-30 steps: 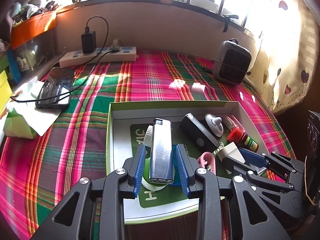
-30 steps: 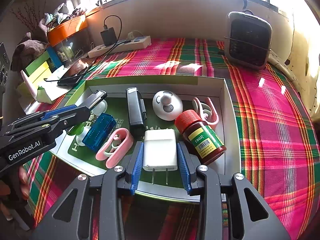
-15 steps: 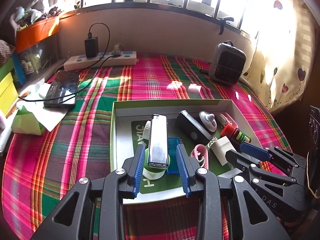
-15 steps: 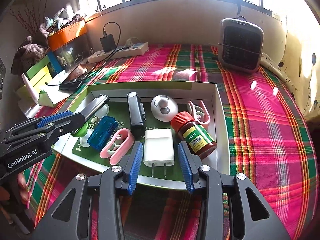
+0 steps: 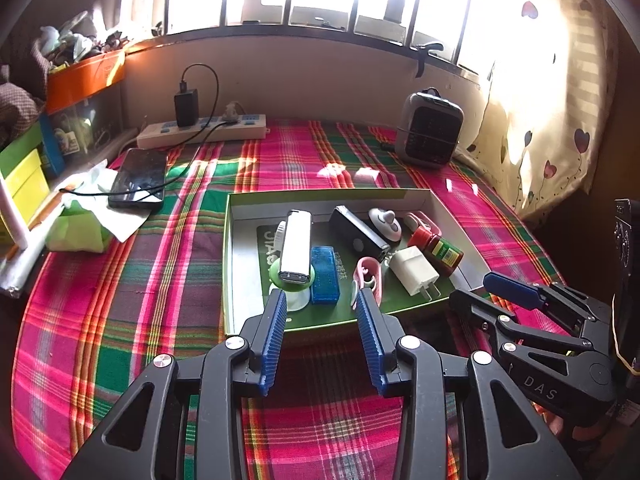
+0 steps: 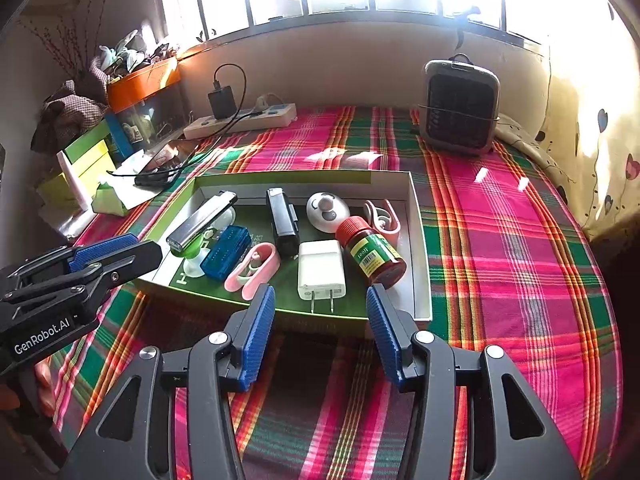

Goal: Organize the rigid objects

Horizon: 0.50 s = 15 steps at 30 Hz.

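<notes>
A green-rimmed box tray (image 5: 226, 264) (image 6: 422, 248) on the plaid cloth holds a silver lighter (image 5: 297, 247) (image 6: 200, 222), a blue block (image 5: 324, 275) (image 6: 226, 253), a white plug charger (image 5: 414, 270) (image 6: 321, 269), a red bottle (image 5: 438, 249) (image 6: 370, 250), a black box (image 5: 358, 233) (image 6: 282, 222), pink clips (image 5: 370, 276) (image 6: 252, 268) and a white round piece (image 5: 385, 222) (image 6: 327, 212). My left gripper (image 5: 322, 338) (image 6: 116, 250) is open and empty before the tray's near edge. My right gripper (image 6: 322, 334) (image 5: 480, 292) is open and empty, just short of the charger.
A phone (image 5: 138, 178) on white tissue and a power strip (image 5: 202, 130) with a black adapter lie at the back left. A small grey heater (image 5: 428, 136) (image 6: 460, 108) stands at the back right. Coloured boxes (image 5: 24, 168) line the left side.
Both grippers have opened and pulled back from the tray. The left let go of the silver lighter, the right let go of the white charger; both now lie in the tray.
</notes>
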Motion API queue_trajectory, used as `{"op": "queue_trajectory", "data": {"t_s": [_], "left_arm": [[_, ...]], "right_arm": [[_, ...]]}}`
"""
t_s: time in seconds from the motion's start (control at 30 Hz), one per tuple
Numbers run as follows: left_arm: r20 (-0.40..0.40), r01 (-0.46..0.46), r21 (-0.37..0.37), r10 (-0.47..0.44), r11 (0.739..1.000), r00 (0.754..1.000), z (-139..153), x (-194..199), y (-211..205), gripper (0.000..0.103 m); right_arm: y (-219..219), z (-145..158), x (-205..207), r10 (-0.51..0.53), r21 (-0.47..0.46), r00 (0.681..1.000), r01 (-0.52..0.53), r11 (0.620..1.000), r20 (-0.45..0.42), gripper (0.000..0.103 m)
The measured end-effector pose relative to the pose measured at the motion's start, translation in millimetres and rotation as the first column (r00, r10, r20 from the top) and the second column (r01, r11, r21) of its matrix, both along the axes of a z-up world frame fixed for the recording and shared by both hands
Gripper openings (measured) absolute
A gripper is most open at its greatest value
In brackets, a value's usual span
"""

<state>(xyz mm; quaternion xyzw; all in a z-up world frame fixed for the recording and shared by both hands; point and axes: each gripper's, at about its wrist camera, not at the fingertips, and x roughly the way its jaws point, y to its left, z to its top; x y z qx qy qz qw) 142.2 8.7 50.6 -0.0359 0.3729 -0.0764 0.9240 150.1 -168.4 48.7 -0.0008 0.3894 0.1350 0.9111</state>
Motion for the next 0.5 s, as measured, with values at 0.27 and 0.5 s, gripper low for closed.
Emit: {"op": "queue_trajectory", "data": {"t_s": [0.27,0.5], "left_arm": [[-0.015,-0.008,0.02,0.008,1.0,1.0,-11,-30,-3,0.038],[-0.072,-0.023,0.041,0.026,0.999,0.997,-36,-46,-3,0.038]], "right_arm": [[0,-2,-24,-0.025,-0.021,1.0,0.024,0.999,-0.019,0.05],[4,-13,-40,-0.029,-0.054,0.998,0.026,0.998,-0.053,0.05]]}}
